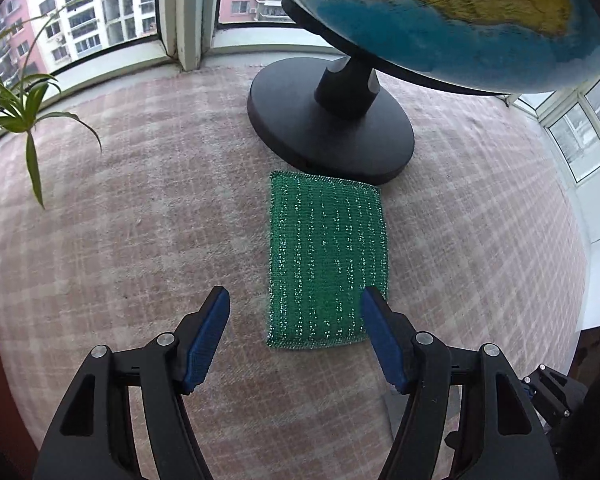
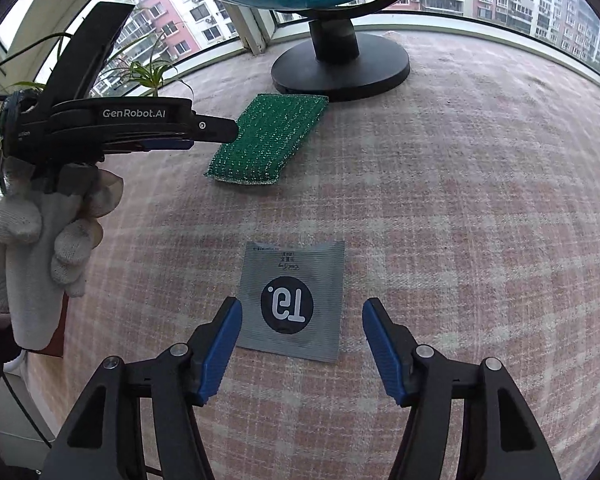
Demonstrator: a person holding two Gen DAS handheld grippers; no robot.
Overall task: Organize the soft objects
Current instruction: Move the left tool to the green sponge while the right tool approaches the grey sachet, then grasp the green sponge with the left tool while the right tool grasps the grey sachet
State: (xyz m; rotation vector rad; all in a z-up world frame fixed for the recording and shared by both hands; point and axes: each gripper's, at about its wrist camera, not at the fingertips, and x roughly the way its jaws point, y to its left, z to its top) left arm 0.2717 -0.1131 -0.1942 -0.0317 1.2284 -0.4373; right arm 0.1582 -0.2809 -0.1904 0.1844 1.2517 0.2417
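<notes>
A pink-and-white checked cloth (image 2: 440,184) covers the table beside curved windows. A green glittery mesh scouring sponge (image 1: 328,260) lies just in front of the black round base of a globe (image 1: 332,128), its long axis running from 12 to 6 o'clock in the left wrist view. The left claw (image 1: 296,312) hovers half open and empty, the sponge's near end towards its right finger, at about 1 o'clock. The right claw (image 2: 302,320), also partly open and empty, straddles a flat grey foil sachet with a black circle (image 2: 296,300), so each hand has its own nearer item.
</notes>
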